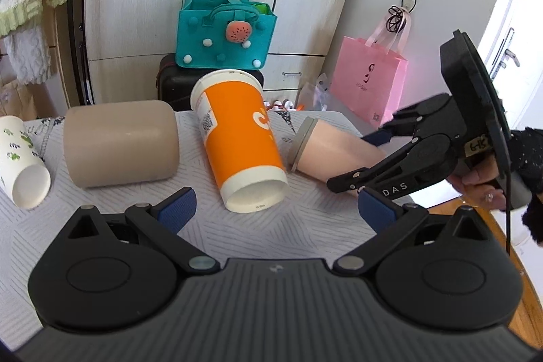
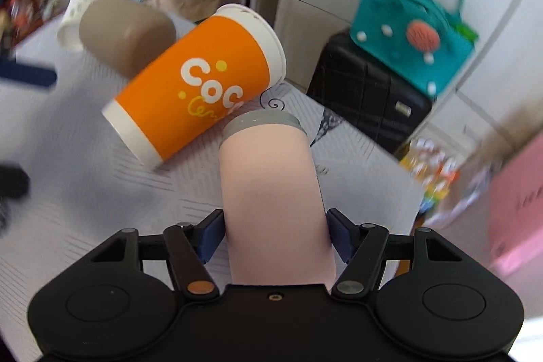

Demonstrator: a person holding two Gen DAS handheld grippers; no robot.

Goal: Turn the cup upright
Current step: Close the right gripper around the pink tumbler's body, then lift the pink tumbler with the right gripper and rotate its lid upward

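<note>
A pale pink cup (image 1: 334,153) with a grey rim lies on its side on the table, rim pointing away from my right gripper. My right gripper (image 2: 276,234) has its blue pads on both sides of the cup's base end (image 2: 271,192) and is shut on it; it also shows in the left wrist view (image 1: 371,163). An orange paper cup (image 1: 239,141) lies on its side just left of the pink cup (image 2: 200,83). My left gripper (image 1: 276,209) is open and empty in front of the orange cup's base.
A beige cup (image 1: 120,143) and a white leaf-print paper cup (image 1: 22,160) lie on their sides at the left. A patterned cloth (image 1: 305,226) covers the table. Behind stand a black case (image 2: 366,94), a teal bag (image 1: 225,29) and a pink bag (image 1: 368,80).
</note>
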